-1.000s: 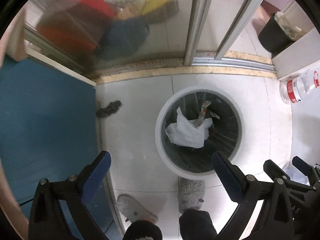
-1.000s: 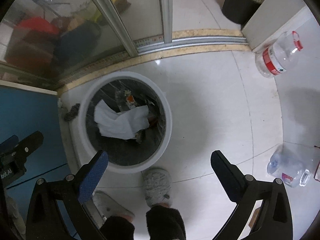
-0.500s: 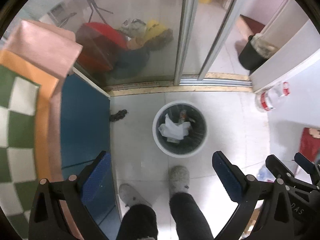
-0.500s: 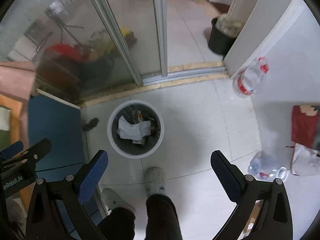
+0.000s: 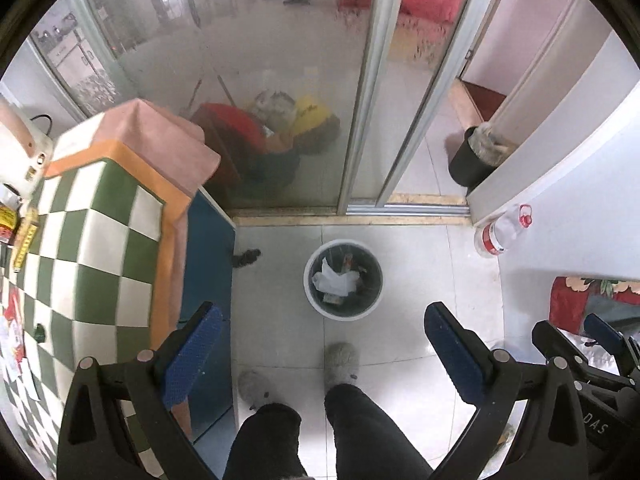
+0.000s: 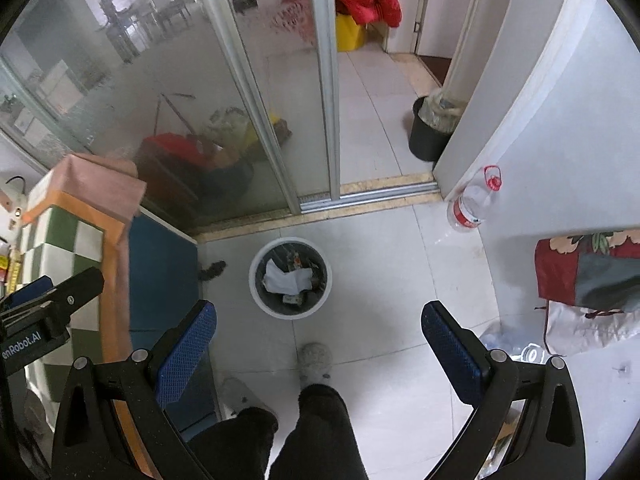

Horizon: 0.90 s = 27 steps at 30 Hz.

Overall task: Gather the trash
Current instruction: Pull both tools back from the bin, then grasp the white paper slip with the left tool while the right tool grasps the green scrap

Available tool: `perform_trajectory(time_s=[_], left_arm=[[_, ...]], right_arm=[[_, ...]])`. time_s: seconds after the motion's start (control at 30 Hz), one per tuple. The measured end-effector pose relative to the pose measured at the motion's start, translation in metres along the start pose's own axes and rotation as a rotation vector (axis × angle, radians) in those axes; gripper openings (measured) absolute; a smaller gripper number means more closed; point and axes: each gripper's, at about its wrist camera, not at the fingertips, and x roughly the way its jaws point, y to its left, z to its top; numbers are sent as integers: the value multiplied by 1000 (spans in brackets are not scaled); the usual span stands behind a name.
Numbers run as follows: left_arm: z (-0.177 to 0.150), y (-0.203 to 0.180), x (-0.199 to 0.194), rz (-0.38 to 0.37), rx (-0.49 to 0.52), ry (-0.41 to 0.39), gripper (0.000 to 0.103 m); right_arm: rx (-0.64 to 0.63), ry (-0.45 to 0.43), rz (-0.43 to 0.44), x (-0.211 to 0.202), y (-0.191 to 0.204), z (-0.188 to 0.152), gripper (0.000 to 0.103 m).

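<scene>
A round white trash bin (image 5: 316, 307) with a dark liner stands on the tiled floor, holding crumpled white paper (image 5: 334, 282) and small wrappers. It also shows in the right wrist view (image 6: 256, 294). My left gripper (image 5: 320, 344) is open and empty, high above the floor. My right gripper (image 6: 318, 340) is open and empty, high above the floor too. Small items and papers (image 5: 10, 336) lie on the checked table at the far left.
A table with a green-and-white checked cloth (image 5: 88, 264) and blue side panel (image 5: 208, 264) stands left. A plastic bottle (image 5: 502, 232) leans by the right wall. A second bottle (image 6: 516, 348) and red bag (image 6: 580, 276) lie right. The person's legs and grey slippers (image 5: 340, 364) are below. Glass sliding doors (image 5: 280, 100) stand behind.
Both grippers have risen far above the bin, which now looks much smaller. The checked table top and the person's legs have come into view. Both grippers stayed open.
</scene>
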Motion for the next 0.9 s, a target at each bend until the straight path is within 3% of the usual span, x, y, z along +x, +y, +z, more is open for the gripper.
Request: perform_trajectory(time_s=[0.17, 0.27, 0.33, 0.47, 0.6, 0.77, 0.9], left_arm=[[6, 22, -26, 5, -42, -33, 103], [11, 48, -38, -19, -117, -43, 103], [14, 74, -52, 11, -171, -76, 103], [11, 144, -85, 76, -285, -166, 103], [-11, 243, -113, 180, -423, -196, 103], [-88, 378, -125, 359, -633, -121, 103], [-190, 480, -109, 445, -843, 19, 103]], right_arm=[[-6, -11, 47, -25, 19, 7, 103], [-30, -28, 89, -36, 43, 16, 103], [-58, -38, 119, -43, 67, 23, 103], [-166, -33, 196, -51, 143, 33, 103], [-340, 16, 311, -49, 256, 24, 103], [-544, 122, 428, -24, 396, -18, 103], [-684, 212, 466, 7, 501, -73, 103]])
